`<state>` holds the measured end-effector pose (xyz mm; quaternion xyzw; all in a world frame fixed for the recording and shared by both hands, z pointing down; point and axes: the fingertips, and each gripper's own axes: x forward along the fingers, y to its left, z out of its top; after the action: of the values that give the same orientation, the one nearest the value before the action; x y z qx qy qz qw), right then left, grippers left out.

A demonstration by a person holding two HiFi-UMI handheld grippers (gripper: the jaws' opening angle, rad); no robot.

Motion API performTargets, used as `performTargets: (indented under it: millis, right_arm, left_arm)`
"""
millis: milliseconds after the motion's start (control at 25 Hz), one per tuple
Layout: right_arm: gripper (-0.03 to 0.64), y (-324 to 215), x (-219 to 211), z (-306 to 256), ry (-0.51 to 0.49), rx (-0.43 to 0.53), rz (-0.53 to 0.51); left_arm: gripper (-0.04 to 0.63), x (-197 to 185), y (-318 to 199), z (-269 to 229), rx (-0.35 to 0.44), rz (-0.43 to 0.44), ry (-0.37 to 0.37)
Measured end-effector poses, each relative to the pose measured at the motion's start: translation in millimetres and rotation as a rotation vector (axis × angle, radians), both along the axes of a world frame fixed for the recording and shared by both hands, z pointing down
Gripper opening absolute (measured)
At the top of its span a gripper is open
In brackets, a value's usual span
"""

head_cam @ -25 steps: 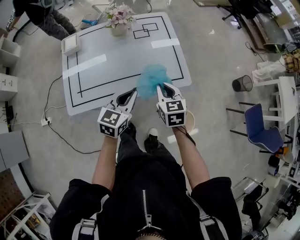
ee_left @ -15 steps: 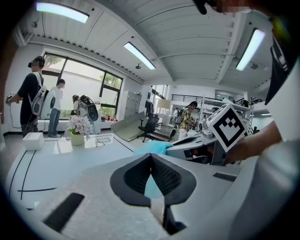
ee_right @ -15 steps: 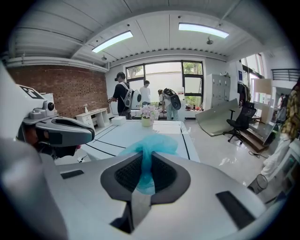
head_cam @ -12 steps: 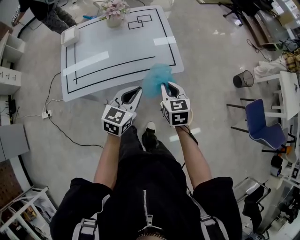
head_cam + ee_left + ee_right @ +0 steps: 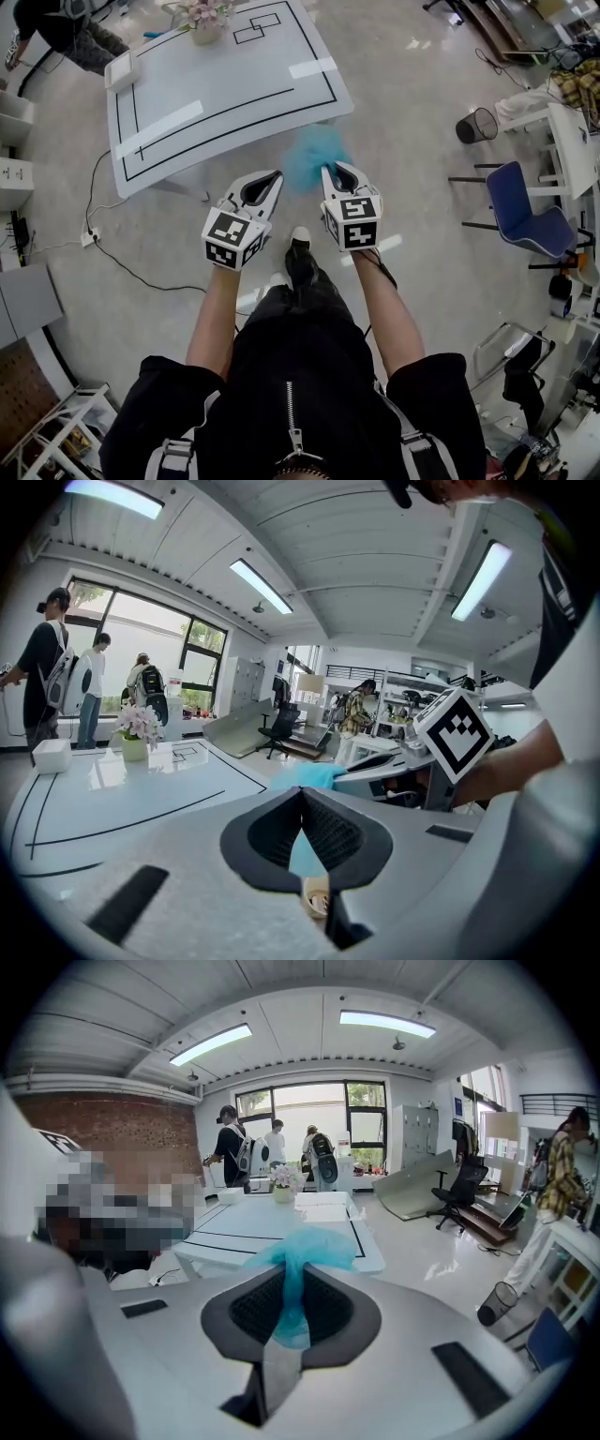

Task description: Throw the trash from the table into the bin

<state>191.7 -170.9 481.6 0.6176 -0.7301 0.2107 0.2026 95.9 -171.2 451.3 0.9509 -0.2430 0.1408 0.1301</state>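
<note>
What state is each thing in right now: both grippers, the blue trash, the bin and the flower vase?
right gripper, fingers shut on the blue plastic bag.
left gripper, fingers shut, nothing held.
blue plastic bag, crumpled, held in the air past the table edge.
wire bin, upright on the floor, well apart from the bag.
flower vase, upright on the table.

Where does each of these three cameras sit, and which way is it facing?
Head view: on the person's head, looking steeply down at floor, forearms, legs, left gripper, right gripper.
Left gripper view: on that gripper, along its shut fingers toward the white table.
Right gripper view: likewise, fingers clamping a blue plastic bag.
All share bag and table.
</note>
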Motion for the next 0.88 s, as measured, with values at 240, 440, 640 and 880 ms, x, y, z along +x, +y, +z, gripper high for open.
performTargets:
  millis: [240, 440, 640, 880]
  right_arm:
    - [0.034, 57.8, -13.8, 6.8, 0.01, 0.005, 0.031]
    - [0.034, 107.4, -18.6, 12.6, 0.004, 0.0, 0.078]
    - [0.034, 145.0, -10.3, 14.3, 0.022, 0.0, 0.134]
    - [0.034, 173.5, 20.9, 10.2, 0.025, 0.009, 0.205]
  left_arm:
    - [0.006, -13.6, 52.5, 2.9, 0.016, 0.048, -0.009]
    - [0.006, -21.2, 93.3, 5.9, 0.019, 0.083, -0.011]
    - [0.006, -12.4, 123.3, 7.3, 0.021, 0.142, -0.004]
    - [0.006, 23.3, 147.1, 8.0, 0.026, 0.225, -0.008]
